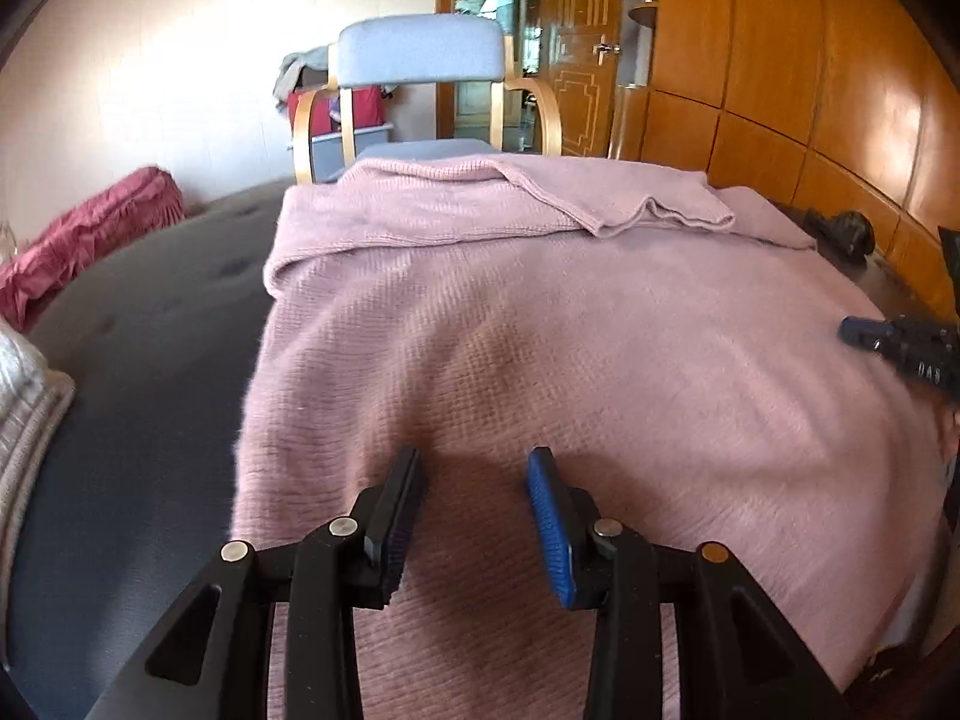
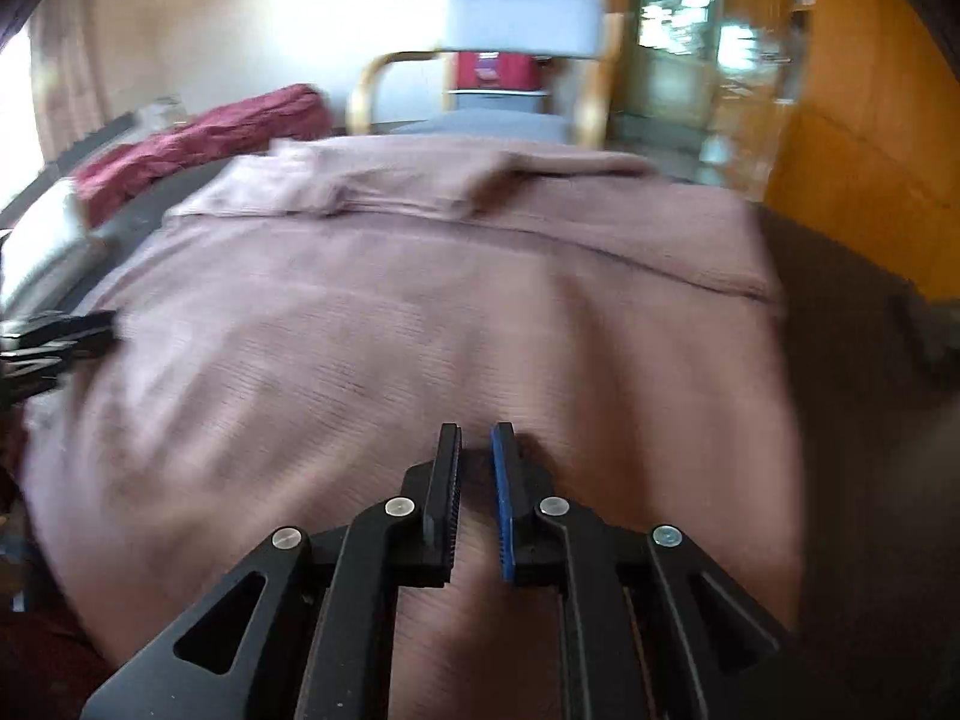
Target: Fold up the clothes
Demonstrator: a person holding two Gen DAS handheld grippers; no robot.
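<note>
A pink knit sweater [image 1: 540, 312] lies spread flat on a dark grey surface [image 1: 150, 360], and it fills the right wrist view too [image 2: 420, 312]. One sleeve [image 1: 600, 204] is folded across its far end. My left gripper [image 1: 476, 456] hovers open over the sweater's near left part, with nothing between its fingers. My right gripper [image 2: 476, 429] is over the near right part, its jaws almost together with only a thin gap and no cloth pinched. Each gripper shows at the edge of the other's view: the right one [image 1: 900, 348] and the left one [image 2: 60, 330].
A blue-grey armchair [image 1: 420, 54] with bent wooden arms stands beyond the far end. A crumpled red cloth [image 1: 90, 234] and a white knit item [image 1: 24, 414] lie on the left. A wooden wardrobe [image 1: 810, 90] lines the right, with a dark object [image 1: 846, 228] beside the sweater.
</note>
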